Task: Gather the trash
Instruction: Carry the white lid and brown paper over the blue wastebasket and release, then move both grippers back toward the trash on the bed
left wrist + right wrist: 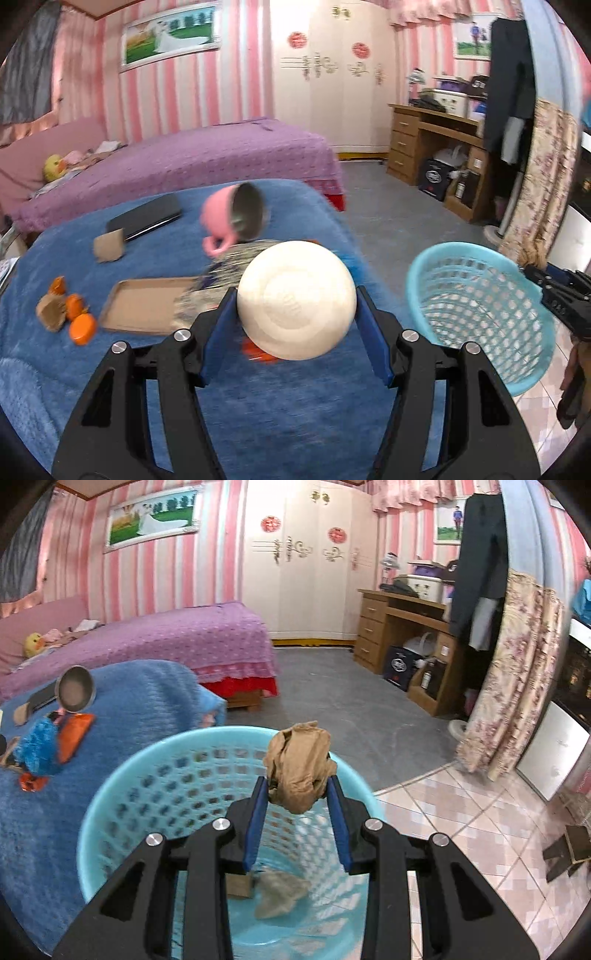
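Plainly the crumpled brown paper wad (298,766) — light, soft, safest pinched across its bulk — sits clenched in the right gripper (297,790) above the blue basket (110,812), while the left gripper (295,306) clamps a stiff cream bowl (295,288) over the blue-covered table (288,406).

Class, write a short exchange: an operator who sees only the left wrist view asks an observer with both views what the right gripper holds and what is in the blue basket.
Operator: My left gripper grips the cream bowl. What does the right gripper hold?
Observer: A crumpled brown paper ball, pinched between its pads over the blue basket.
Operator: From here I cannot see into the basket. Is it empty?
Observer: No. Brown scraps lie on its bottom.
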A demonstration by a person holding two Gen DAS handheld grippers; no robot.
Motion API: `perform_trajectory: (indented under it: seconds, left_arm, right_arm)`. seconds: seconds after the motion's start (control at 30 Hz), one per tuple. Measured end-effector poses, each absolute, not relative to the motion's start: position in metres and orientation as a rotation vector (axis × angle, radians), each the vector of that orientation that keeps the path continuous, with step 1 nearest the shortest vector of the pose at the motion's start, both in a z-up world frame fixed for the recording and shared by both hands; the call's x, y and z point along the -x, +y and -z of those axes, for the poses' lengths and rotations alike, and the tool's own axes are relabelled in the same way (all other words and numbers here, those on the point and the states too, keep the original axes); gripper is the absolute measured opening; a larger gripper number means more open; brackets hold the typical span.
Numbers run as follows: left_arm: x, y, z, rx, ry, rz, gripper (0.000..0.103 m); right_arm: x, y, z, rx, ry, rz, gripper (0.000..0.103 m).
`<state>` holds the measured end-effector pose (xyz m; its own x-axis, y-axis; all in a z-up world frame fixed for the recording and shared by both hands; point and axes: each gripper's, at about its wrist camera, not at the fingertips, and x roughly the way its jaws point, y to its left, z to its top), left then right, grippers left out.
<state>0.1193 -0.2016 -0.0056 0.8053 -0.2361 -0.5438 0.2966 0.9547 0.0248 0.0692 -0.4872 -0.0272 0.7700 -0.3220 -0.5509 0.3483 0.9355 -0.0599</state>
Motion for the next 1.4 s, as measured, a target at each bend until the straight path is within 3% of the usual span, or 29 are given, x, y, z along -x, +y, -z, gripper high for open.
perform_trajectory:
  seconds: [0.6, 0.73, 1.27, 1.33, 1.4]
  left_arm:
    - [-0.138, -0.333, 0.026, -0.164, 0.609, 0.458, 0.062]
    - [-0.135, -0.33, 0.021, -0.165, 0.576, 0.437, 0.088]
    - [-0.146, -0.252, 0.011, -0.109, 0.571, 0.29, 0.097]
    - [-0.148, -0.244, 0.011, -0.108, 0.577, 0.276, 0.097]
    - [-0.149, -0.232, 0.011, -0.105, 0.579, 0.255, 0.097]
  right_arm:
    - [-0.053, -0.527, 0.032, -0.144, 0.571, 0.424, 0.033]
    - [-0.053, -0.524, 0.032, -0.148, 0.562, 0.42, 0.033]
    - [-0.063, -0.497, 0.026, -0.119, 0.549, 0.383, 0.036]
    - [-0.064, -0.493, 0.024, -0.119, 0.541, 0.385, 0.042]
    - [-0.066, -0.489, 0.021, -0.115, 0.533, 0.39, 0.059]
